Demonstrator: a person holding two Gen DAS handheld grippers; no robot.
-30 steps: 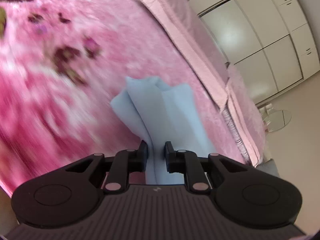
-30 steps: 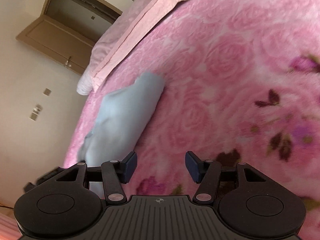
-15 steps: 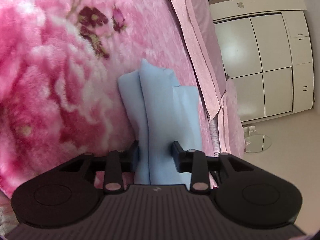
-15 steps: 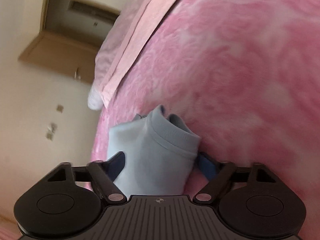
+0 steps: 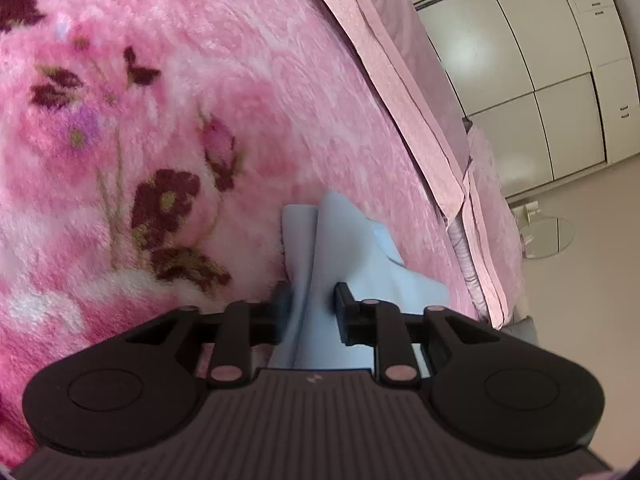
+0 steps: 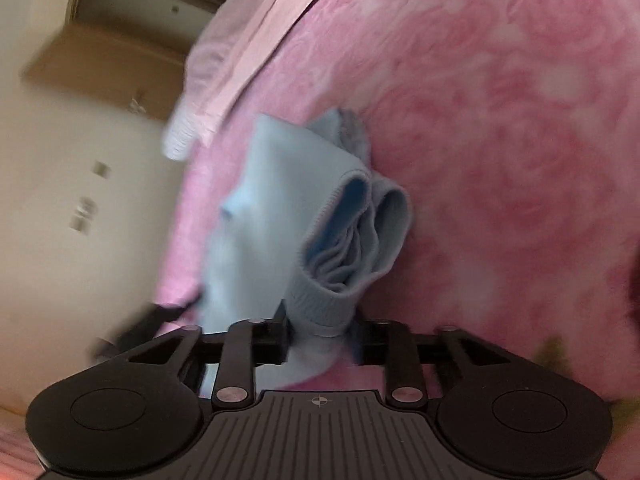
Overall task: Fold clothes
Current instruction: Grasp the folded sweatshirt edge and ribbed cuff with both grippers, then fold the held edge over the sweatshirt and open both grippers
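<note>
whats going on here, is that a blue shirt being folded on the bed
A person is working a handheld gripper in each hand over a light blue knit garment on a fuzzy pink floral blanket; what kind of garment it is, I cannot tell. The left gripper has a bunched fold of it between its fingers. The right gripper has just been closing around the ribbed hem end. The cloth is gathered and lifted rather than lying flat, so folding is under way.

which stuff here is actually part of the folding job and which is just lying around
In the job:
light blue garment
left gripper, closed on it
right gripper, closing on its ribbed cuff

Just around:
pink floral blanket
pink pillow
white wardrobe
wooden door
</note>
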